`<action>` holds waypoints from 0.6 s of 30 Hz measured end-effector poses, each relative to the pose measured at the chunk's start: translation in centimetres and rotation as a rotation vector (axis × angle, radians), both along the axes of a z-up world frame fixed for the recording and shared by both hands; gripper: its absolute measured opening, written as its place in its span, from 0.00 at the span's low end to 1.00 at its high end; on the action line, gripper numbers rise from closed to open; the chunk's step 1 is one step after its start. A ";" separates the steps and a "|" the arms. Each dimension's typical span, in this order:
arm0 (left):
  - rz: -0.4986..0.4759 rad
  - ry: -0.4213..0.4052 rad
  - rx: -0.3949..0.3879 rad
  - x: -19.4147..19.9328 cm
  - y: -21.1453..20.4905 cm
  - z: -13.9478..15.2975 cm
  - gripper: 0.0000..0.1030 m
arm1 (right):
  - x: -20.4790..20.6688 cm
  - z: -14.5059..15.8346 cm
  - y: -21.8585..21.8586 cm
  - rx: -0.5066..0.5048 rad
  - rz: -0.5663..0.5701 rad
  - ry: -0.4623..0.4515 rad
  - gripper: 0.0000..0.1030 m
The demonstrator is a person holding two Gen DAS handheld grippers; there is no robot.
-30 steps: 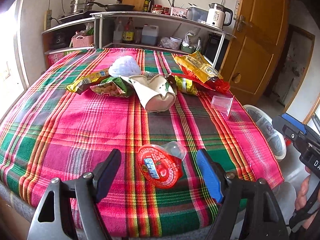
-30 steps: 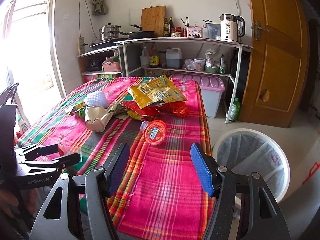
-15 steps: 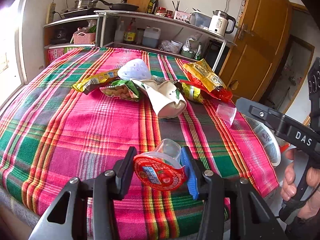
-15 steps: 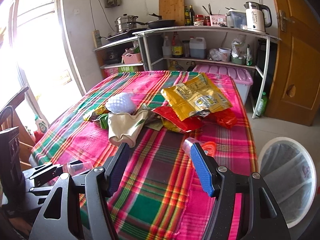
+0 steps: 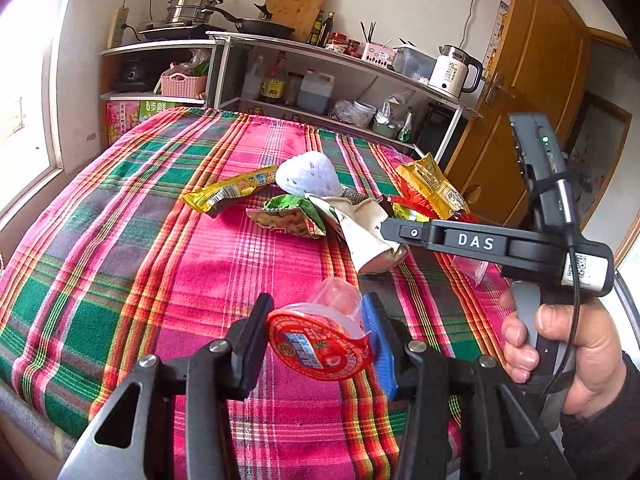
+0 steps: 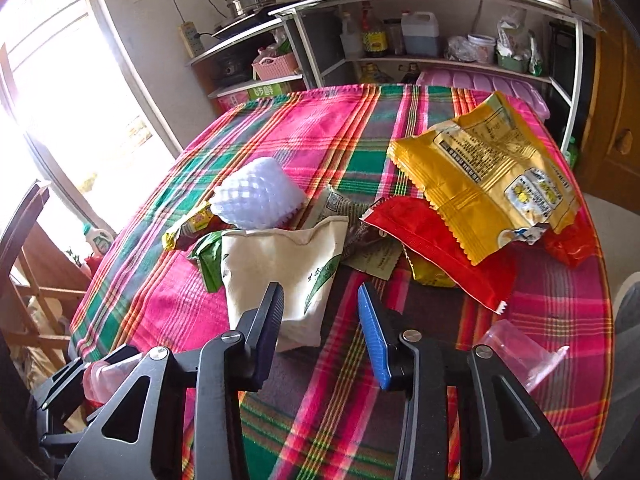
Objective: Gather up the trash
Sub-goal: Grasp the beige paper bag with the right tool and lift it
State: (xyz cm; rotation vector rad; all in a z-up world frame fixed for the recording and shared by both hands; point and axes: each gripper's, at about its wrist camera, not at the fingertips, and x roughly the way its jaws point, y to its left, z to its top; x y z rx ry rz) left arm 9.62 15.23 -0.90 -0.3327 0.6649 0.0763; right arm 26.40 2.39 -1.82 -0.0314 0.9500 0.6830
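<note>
I have the jelly cup [image 5: 320, 344] pinched in my left gripper [image 5: 316, 340] above the tabletop [image 5: 120, 264], not yet binned, while my right gripper [image 6: 320, 320] jaws are closing, empty, toward the cream bag [image 6: 288, 264], with wrappers [image 6: 480, 184] left.

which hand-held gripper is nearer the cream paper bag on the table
Right. The right hand-held gripper is closing just in front of the cream paper bag; the left hand-held gripper holds a jelly cup further back.

Woven plaid cloth [image 5: 120, 264]; clear plastic cup [image 5: 320, 332], glossy foil lid; shiny wrappers [image 6: 492, 184].
</note>
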 end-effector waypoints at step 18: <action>0.053 0.026 0.063 -0.7 0.7 0.6 0.46 | -1.8 1.2 -1.3 0.044 0.009 0.008 0.10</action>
